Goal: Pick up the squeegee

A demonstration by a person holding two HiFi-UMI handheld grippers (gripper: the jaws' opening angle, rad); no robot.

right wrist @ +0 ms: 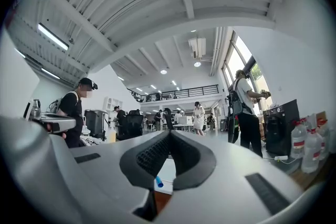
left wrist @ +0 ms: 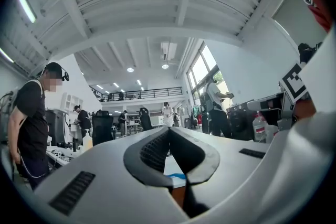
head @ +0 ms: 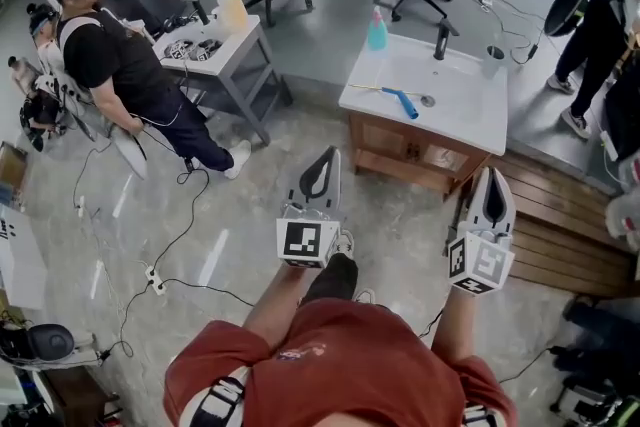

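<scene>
The squeegee (head: 396, 98), with a blue handle and a thin pale blade, lies on the white sink top (head: 470, 120) ahead of me. My left gripper (head: 329, 153) is held low over the floor, short of the wooden sink cabinet, its jaws together with nothing between them. To the right of it, my right gripper (head: 492, 172) is near the cabinet's front right corner, also shut and empty. A bit of the blue handle (right wrist: 158, 182) shows below the closed jaws in the right gripper view, and a blue sliver (left wrist: 177, 176) in the left gripper view.
On the sink top stand a black faucet (head: 441, 40), a blue spray bottle (head: 377, 30) and a cup (head: 494, 57). A person (head: 120, 65) sits at left by a grey table (head: 225, 50). Wooden decking (head: 560, 225) lies to the right. Cables and a power strip (head: 153, 278) cross the floor.
</scene>
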